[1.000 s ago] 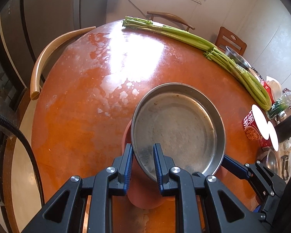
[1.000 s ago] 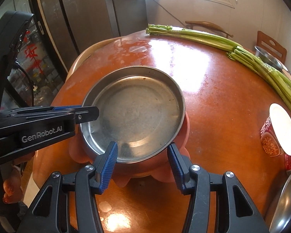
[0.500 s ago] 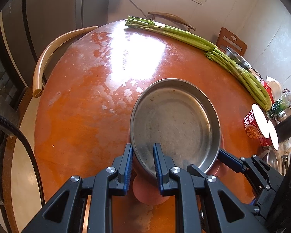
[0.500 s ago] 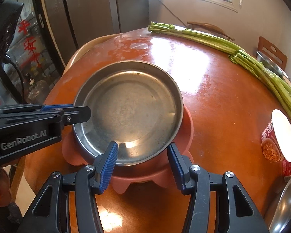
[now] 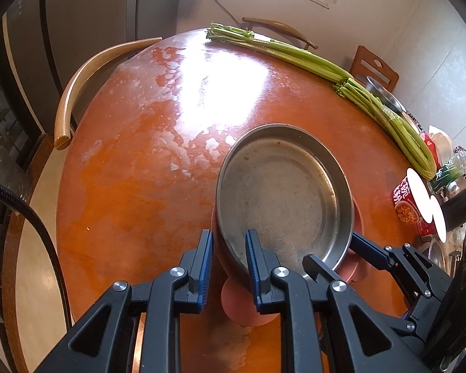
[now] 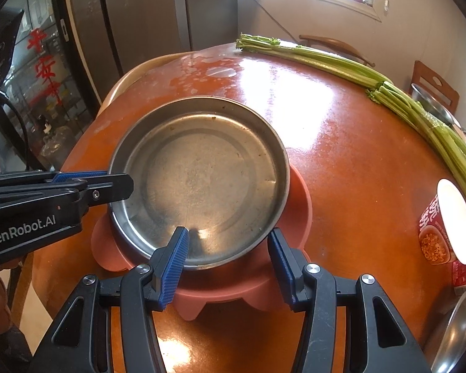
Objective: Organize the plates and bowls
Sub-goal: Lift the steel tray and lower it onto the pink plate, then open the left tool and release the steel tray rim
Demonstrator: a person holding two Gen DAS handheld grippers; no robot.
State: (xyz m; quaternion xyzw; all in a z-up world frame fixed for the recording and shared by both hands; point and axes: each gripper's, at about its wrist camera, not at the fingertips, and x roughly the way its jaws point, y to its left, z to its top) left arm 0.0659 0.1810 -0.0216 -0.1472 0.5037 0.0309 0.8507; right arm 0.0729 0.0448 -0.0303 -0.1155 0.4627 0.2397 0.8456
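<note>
A round steel plate (image 5: 282, 192) (image 6: 202, 180) rests tilted in a pink dish with a lobed rim (image 5: 248, 307) (image 6: 298, 205) on the orange-brown table (image 5: 139, 186). My left gripper (image 5: 230, 261) is shut on the plate's near-left rim, one finger inside and one outside; from the right wrist it appears side-on as the left gripper (image 6: 115, 180). My right gripper (image 6: 228, 251) clamps the plate's near edge, its left finger inside the plate and its right finger outside, over the pink dish. The left wrist view catches the right gripper (image 5: 334, 253) at the plate's lower right.
Long celery stalks (image 5: 310, 59) (image 6: 388, 93) lie across the far side of the table. An instant-noodle cup (image 5: 407, 199) (image 6: 435, 233) stands at the right, with a steel bowl (image 6: 456, 335) nearer and another steel bowl (image 6: 431, 105) by the celery. A curved chair back (image 5: 77, 93) hugs the left edge.
The steel plate, held by both grippers, has shifted over the pink dish: in the left wrist view the pink rim showed at the plate's left and now shows at its right.
</note>
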